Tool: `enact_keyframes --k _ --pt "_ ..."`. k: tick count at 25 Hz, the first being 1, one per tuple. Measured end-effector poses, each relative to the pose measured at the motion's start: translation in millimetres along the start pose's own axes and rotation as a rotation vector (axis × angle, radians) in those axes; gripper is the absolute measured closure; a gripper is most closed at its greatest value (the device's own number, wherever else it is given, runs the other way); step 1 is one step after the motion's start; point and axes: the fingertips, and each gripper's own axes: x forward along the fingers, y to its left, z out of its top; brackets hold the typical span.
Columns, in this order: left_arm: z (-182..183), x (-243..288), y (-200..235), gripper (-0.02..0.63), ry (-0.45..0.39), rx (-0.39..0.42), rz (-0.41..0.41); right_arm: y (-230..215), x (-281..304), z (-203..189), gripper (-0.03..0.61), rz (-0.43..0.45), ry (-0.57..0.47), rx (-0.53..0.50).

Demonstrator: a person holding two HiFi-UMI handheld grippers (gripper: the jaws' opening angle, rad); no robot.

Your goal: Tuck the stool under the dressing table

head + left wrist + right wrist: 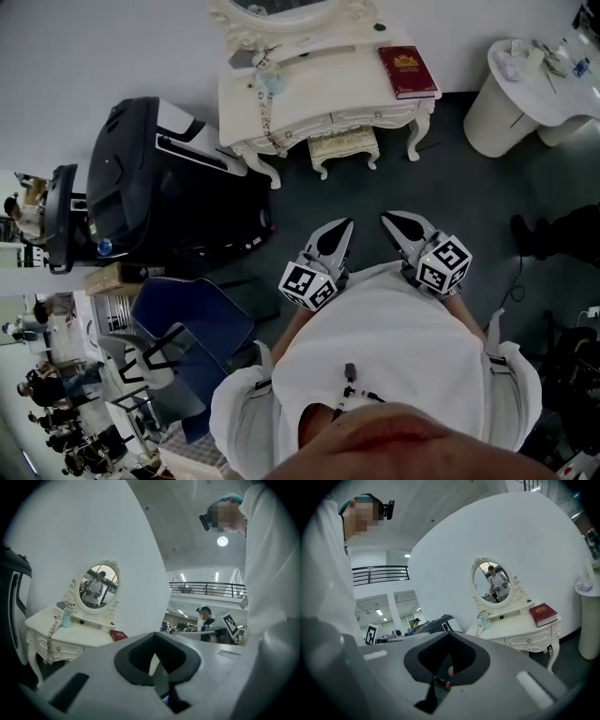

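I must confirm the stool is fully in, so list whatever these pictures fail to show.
Stool: head view, rear part hidden under the dressing table top, so its depth is unclear.
Mirror: head view, cut off by the top edge.
Red book: cover print too small in all views.

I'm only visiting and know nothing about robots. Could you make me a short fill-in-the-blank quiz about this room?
1. The book lying on the dressing table is ___ in colour.
2. The stool sits between the dressing table's front ___.
3. The mirror on the table is ___ in shape.
4. The left gripper and the right gripper are holding ___.

Missing words: red; legs; oval; nothing.
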Motion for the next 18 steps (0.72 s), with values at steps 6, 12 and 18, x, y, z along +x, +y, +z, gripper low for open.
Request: enact_keyframes --k 6,12,18 --pt "-6.0 8.2 -21.3 0.606 0.012 -0.002 -0.037 -1.7 -20.1 -6.5 0.572 -0.02 0.011 0.012" --pt "-12.8 4.6 -30.3 0.606 0.012 -0.033 -0.021 0.3 -31.6 -13.6 0.572 -0.013 0.023 0.029" --pt "-15.7 -7.7 -30.3 0.606 -0.014 -0.049 0.022 7.3 -35.2 -21.0 0.572 0.011 0.035 0.03"
